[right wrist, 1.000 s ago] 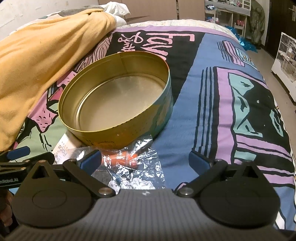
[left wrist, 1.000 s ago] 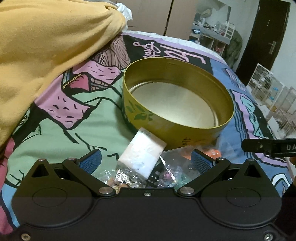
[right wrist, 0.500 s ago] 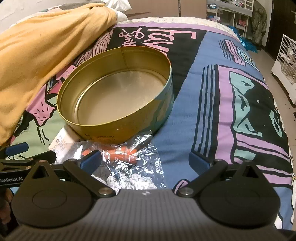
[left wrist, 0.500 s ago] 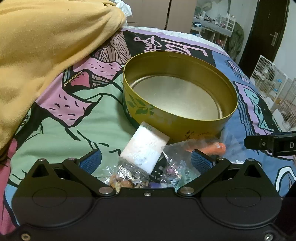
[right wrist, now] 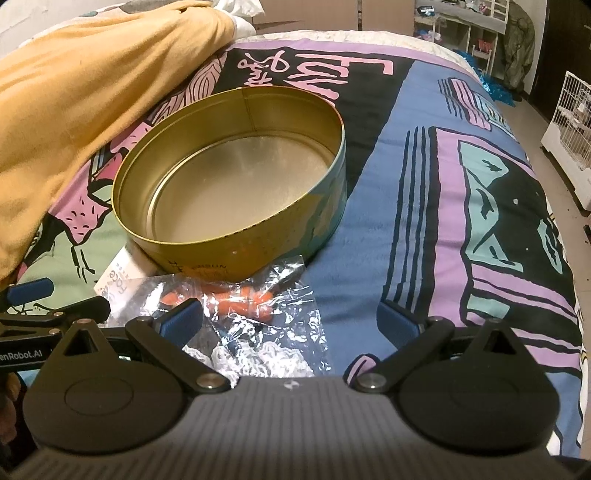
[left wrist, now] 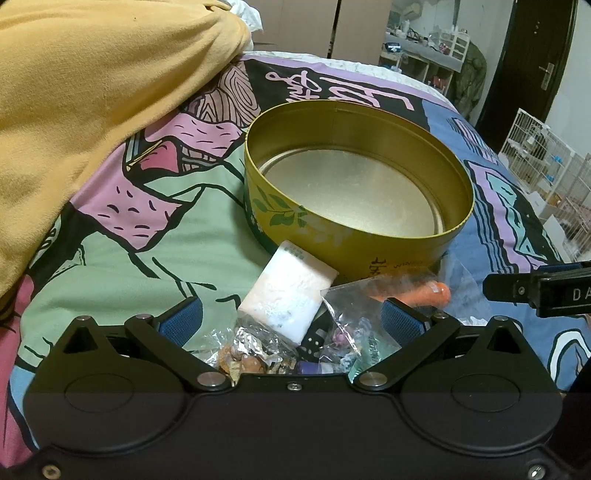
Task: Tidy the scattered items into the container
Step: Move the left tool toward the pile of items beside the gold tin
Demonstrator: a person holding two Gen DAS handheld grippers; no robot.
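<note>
A round gold tin (left wrist: pixel 458 206) (right wrist: pixel 317 221) sits empty on the patterned bed cover. Against its near wall lies a heap of small items: a white sachet (left wrist: pixel 290 295) (right wrist: pixel 118 278), clear bags with an orange piece (left wrist: pixel 424 291) (right wrist: pixel 247 304), a bag of brown bits (left wrist: pixel 251 354) and a bag of small trinkets (left wrist: pixel 351 332). My left gripper (left wrist: pixel 291 321) is open, its pads on either side of the heap. My right gripper (right wrist: pixel 291 321) is open too, over the clear bag and the blue cover. Nothing is held.
A mustard-yellow blanket (left wrist: pixel 81 92) (right wrist: pixel 74 85) is piled on the left of the bed. The right gripper's arm (left wrist: pixel 539 291) shows at the right of the left wrist view. White wire cages (left wrist: pixel 546 162) and shelves (right wrist: pixel 472 22) stand beyond the bed.
Both grippers have drawn back and risen slightly from the tin, so more of the heap shows. Jaws stayed open and nothing was picked up.
</note>
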